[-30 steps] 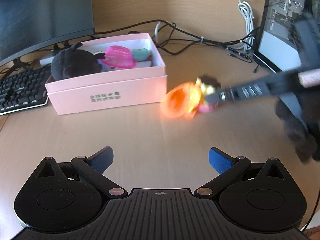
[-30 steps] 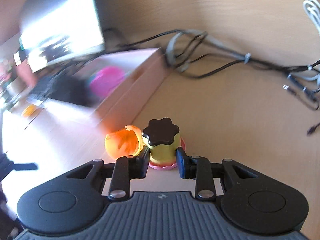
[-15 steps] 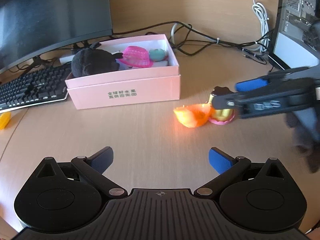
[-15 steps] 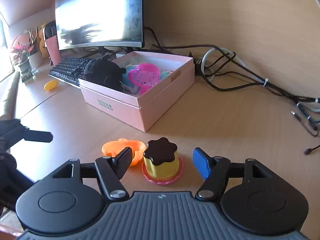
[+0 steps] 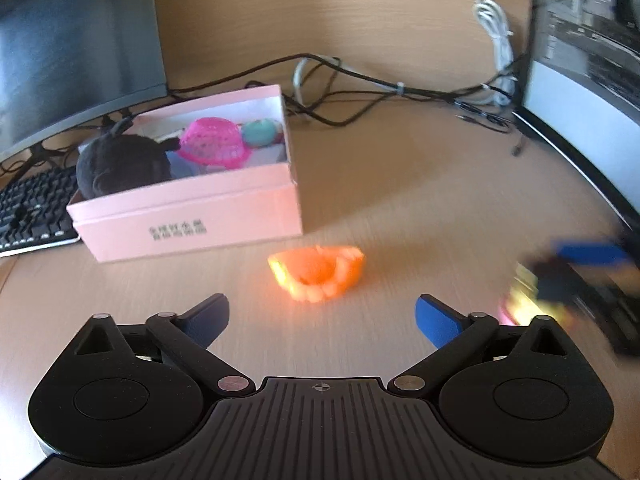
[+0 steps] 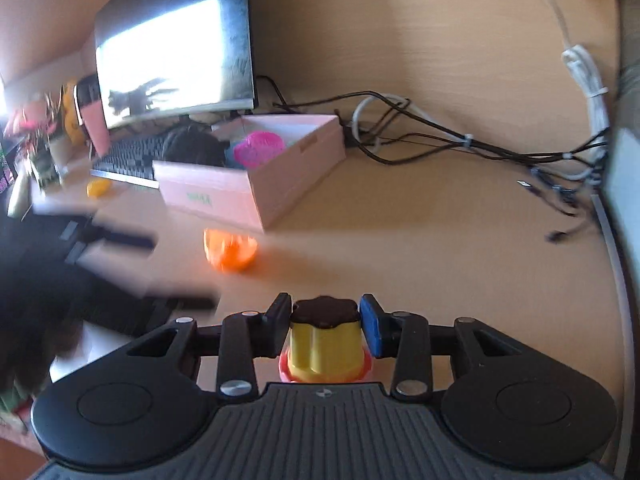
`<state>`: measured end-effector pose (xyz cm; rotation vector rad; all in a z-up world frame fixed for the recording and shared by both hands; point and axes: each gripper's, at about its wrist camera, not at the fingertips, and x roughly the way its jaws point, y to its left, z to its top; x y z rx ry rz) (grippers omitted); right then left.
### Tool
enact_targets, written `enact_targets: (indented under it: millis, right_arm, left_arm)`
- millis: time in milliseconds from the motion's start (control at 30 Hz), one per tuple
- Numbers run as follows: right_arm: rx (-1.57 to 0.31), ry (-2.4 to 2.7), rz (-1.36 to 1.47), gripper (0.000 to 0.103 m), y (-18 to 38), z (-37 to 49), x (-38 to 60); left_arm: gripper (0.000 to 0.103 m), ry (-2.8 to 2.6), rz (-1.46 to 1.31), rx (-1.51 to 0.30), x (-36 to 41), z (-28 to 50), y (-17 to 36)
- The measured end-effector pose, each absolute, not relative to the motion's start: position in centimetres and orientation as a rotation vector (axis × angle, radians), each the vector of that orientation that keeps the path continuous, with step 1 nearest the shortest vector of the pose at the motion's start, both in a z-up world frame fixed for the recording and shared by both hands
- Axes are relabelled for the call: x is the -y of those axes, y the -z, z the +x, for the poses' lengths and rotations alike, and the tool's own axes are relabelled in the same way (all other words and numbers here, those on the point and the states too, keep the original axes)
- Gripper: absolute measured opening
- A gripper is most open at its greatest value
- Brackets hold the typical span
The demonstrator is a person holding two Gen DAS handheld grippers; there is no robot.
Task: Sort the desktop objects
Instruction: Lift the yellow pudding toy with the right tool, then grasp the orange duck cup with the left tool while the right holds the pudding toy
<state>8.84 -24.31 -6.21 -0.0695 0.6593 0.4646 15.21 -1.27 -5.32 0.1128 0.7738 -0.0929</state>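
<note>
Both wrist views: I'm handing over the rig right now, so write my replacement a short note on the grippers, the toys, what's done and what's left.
Right gripper: its fingers have just been closing and now press on the yellow pudding toy, brown top, pink base.
Left gripper: open, nothing between its fingers, pointed at the orange toy.
Orange toy lies loose on the desk, in front of the pink box.
Done: black plush, pink basket and a teal item are in the box.
Left: box the pudding toy, then the orange toy. A small yellow item by the keyboard may also need sorting.
</note>
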Motion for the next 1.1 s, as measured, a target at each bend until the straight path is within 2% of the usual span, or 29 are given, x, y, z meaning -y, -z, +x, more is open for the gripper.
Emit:
enact_targets:
  millis: [67,233,300,367,400,500,567,667,933,1033,1100]
  right_arm:
    - [-0.651,-0.455,-0.098,0.037,6.4,7.3,24.8]
    - [-0.655,-0.431,-0.088,0.040,6.9,5.4,25.3]
    - [-0.654,-0.421,-0.084,0.051,7.0,5.0,25.3]
    - [-0.655,-0.414,-0.080,0.057,7.3,4.7,25.4]
    - [-0.662,-0.413,-0.078,0.058,7.4,4.7,25.4]
    - [-0.673,-0.405,-0.084,0.067,7.8,4.6,25.2]
    - [-0.675,-0.409,-0.091,0.067,7.8,4.5,25.0]
    - [-0.682,-0.414,-0.102,0.072,8.0,4.5,24.6]
    - [-0.705,-0.427,-0.141,0.072,8.5,5.2,24.1]
    - [-0.714,-0.446,-0.187,0.066,8.7,5.2,23.9]
    - [-0.708,-0.459,-0.223,0.055,8.7,5.0,23.7]
  left_arm:
    - [0.088,0.083,0.115,-0.771,1.3,16.4,5.6]
    - [0.087,0.106,0.135,-0.783,1.6,18.3,6.2]
    - [0.084,0.116,0.148,-0.784,1.8,18.5,6.4]
    - [0.067,0.126,0.164,-0.787,2.0,18.6,6.6]
    - [0.065,0.133,0.168,-0.787,2.1,18.6,6.7]
    - [0.064,0.140,0.178,-0.764,2.2,18.0,6.6]
    - [0.064,0.143,0.168,-0.764,2.0,17.0,6.5]
    - [0.064,0.145,0.149,-0.786,1.6,15.0,6.4]
    - [0.065,0.164,0.104,-0.832,0.3,8.9,6.3]
    - [0.066,0.157,0.104,-0.834,0.1,8.1,6.4]
    - [0.074,0.157,0.106,-0.834,0.0,7.8,6.4]
